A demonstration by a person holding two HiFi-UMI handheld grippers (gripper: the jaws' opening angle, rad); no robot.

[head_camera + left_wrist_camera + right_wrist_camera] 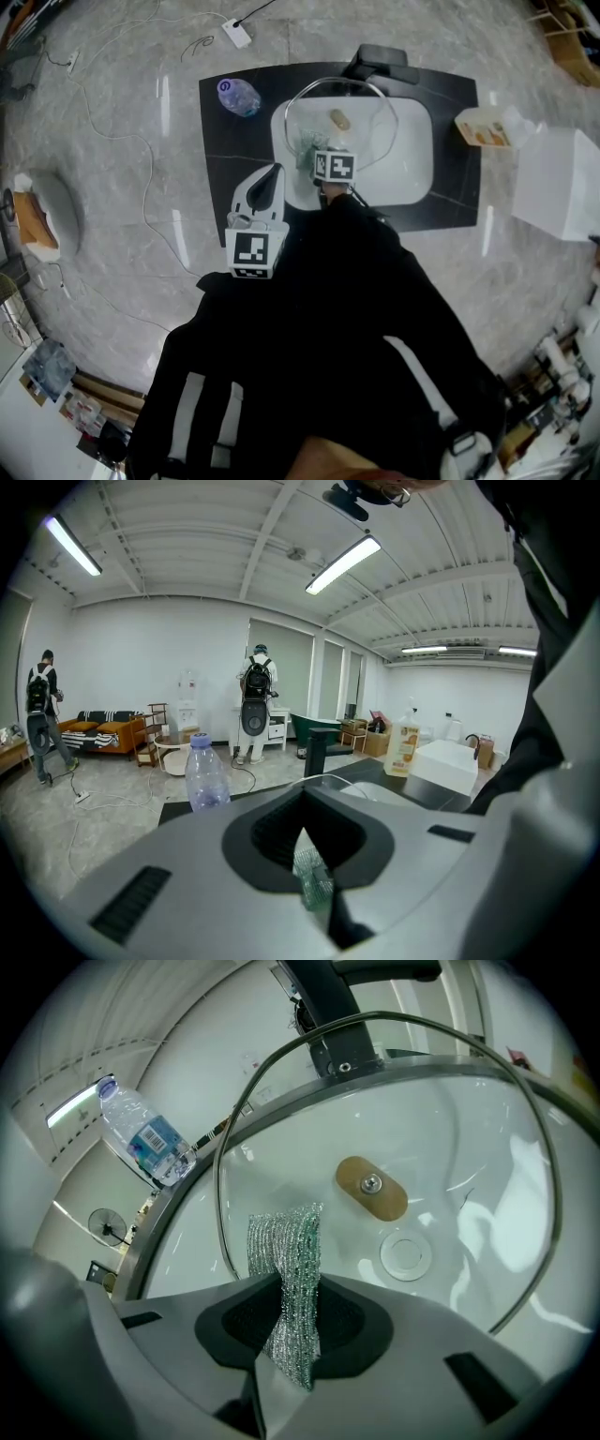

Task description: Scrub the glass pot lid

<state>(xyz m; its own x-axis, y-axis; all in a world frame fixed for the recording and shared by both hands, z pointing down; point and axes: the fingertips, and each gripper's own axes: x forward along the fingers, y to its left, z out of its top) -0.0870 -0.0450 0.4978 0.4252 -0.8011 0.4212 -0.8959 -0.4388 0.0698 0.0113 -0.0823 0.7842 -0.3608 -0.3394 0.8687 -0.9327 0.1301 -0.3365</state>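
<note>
The glass pot lid (361,136) stands tilted in the white sink (412,178). It has a steel rim and a wooden knob (372,1187), and its top edge is near the black faucet (323,997). My right gripper (321,152) hangs over the sink's left part, shut on a silvery-green mesh scrubber (286,1251). The scrubber sits against the lid's glass near its left rim. My left gripper (275,173) is at the sink's left edge with its jaws together. A small scrap of greenish mesh (314,878) shows in the slit between them.
A plastic water bottle (239,97) stands on the black counter (216,169) left of the sink. A soap bottle (487,128) and a white box (562,183) are to the right. Cables (112,131) lie on the floor. Two people (255,700) stand far off.
</note>
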